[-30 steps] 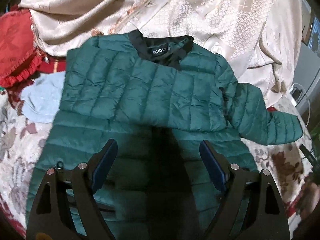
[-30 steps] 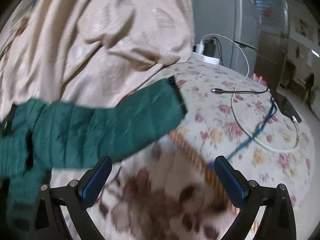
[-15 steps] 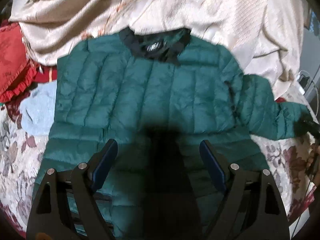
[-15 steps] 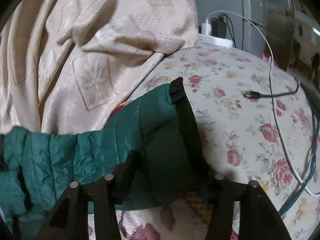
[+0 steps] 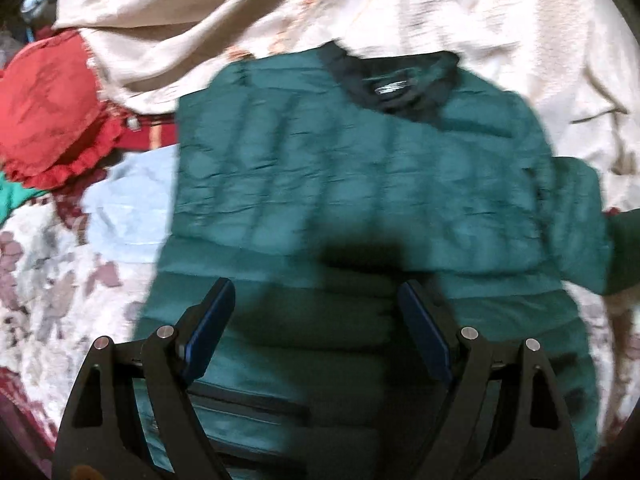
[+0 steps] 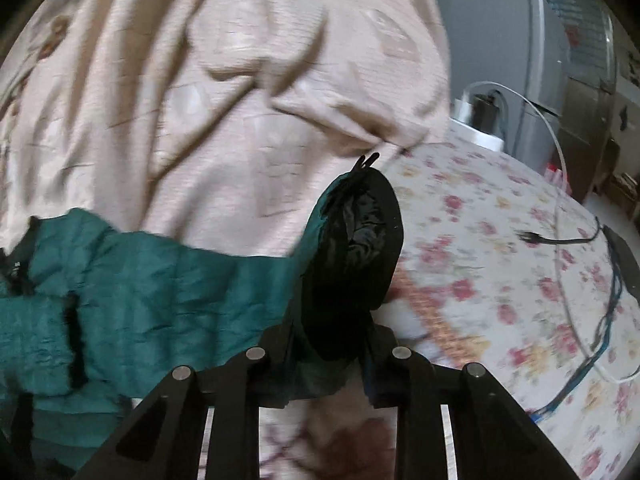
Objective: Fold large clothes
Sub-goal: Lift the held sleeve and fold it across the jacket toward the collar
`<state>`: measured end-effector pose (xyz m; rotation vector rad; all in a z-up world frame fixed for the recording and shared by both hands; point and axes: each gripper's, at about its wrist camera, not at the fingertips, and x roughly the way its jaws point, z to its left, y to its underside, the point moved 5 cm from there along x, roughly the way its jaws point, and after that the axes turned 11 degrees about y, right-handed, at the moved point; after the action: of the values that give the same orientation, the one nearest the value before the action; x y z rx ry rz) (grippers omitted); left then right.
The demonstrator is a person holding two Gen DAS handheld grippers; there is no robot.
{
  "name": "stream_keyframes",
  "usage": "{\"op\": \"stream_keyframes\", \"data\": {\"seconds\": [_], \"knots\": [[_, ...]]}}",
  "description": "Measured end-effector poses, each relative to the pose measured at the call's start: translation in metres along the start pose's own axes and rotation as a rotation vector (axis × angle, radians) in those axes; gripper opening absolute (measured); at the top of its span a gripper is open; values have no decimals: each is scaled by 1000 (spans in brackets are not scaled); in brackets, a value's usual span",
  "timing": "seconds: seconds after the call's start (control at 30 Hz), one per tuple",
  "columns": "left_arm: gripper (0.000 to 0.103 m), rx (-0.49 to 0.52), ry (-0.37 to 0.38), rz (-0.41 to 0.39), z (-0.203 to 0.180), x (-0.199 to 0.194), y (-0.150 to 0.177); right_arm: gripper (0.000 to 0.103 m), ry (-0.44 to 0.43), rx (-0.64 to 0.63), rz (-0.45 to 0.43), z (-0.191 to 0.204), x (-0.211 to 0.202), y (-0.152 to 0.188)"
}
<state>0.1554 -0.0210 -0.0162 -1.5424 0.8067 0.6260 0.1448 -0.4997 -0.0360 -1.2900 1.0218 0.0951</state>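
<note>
The right gripper point(image 6: 332, 364) has its jaws closing on the cuff end of the jacket sleeve point(image 6: 352, 264); the fabric is pinched between the fingers, and the dark cuff opening stands up above them. From the cuff, the sleeve runs away to the left of the right wrist view toward the jacket body, so its long axis lies roughly across the bed.

The left gripper point(image 5: 316, 320) hangs over the lower part of the green quilted jacket point(image 5: 360, 184) with its jaws spread wide and nothing between them.

The jacket lies flat on the floral bedspread point(image 5: 48, 280). Its black collar point(image 5: 392, 88) points away from the left gripper, toward a heap of beige fabric point(image 5: 440, 12), and its hem lies nearest the gripper. A red cushion point(image 5: 48, 112) and a pale blue cloth point(image 5: 132, 208) lie beside the jacket's left edge. On the far side of the bed, white and dark cables point(image 6: 572, 280) trail over the bedspread.
</note>
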Motion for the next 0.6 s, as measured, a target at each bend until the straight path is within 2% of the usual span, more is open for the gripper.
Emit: {"op": "stream_keyframes", "data": {"seconds": [0.13,0.23,0.3,0.47,0.6], "knots": [[84,-14,-65,19,30,14,2,24,-68,-27,-8,49,-21,0],[84,-38,-135,56,57,31,8,24,-133,-56,-25,101,-44,-2],[84,-72,-139,57,73,37,10,16,-184,-69,-30,136,-53,3],[84,-86,-148,30,91,35,8,16,-279,-178,-48,237,-66,23],[84,-84,-173,-1,104,29,2,16,-319,-222,-34,291,-68,42]]}}
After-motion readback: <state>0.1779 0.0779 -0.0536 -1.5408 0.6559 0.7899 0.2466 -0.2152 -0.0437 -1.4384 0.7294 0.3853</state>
